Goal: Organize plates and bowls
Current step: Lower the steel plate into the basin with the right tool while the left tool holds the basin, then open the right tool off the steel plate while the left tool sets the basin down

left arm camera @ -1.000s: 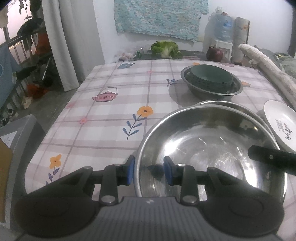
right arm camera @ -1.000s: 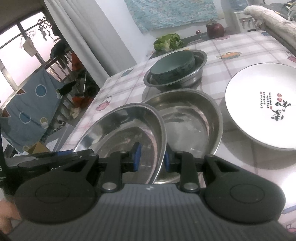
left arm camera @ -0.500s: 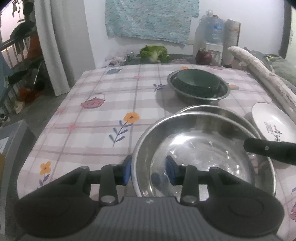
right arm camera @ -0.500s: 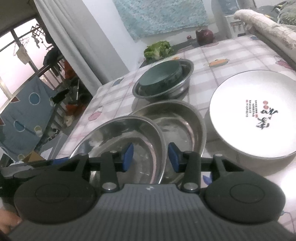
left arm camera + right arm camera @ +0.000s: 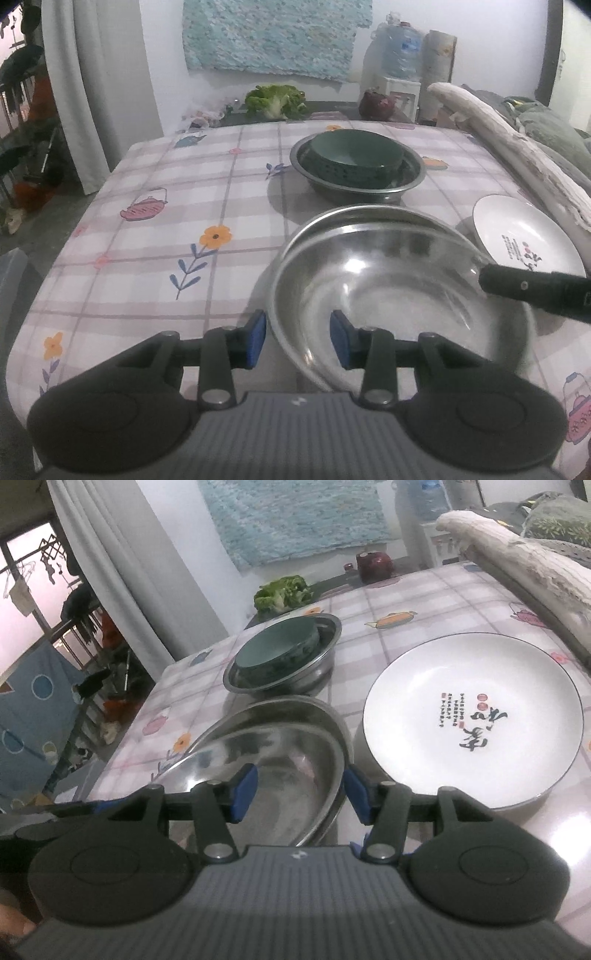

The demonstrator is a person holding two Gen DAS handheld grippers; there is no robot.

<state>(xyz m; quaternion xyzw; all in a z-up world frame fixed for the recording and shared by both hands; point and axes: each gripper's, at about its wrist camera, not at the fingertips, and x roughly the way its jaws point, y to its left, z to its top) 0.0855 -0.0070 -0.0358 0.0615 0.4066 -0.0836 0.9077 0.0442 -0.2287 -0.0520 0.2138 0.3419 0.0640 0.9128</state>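
White plate [image 5: 472, 716], black brush characters, red seals, illegible

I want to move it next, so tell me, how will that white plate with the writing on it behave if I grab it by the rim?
The white plate looks glazed and glossy, so its rim will probably feel slick between the pads. It appears ceramic, likely stiff, fairly heavy for its size and breakable if dropped. Being wide and shallow, it may tilt when gripped at one edge only.

1. Our right gripper [image 5: 301, 794] has just been opening; its blue pads straddle the steel bowl's [image 5: 280, 775] rim without pressing it.
2. That bowl sits nested in another.
3. The white plate [image 5: 472, 716] lies just beside.
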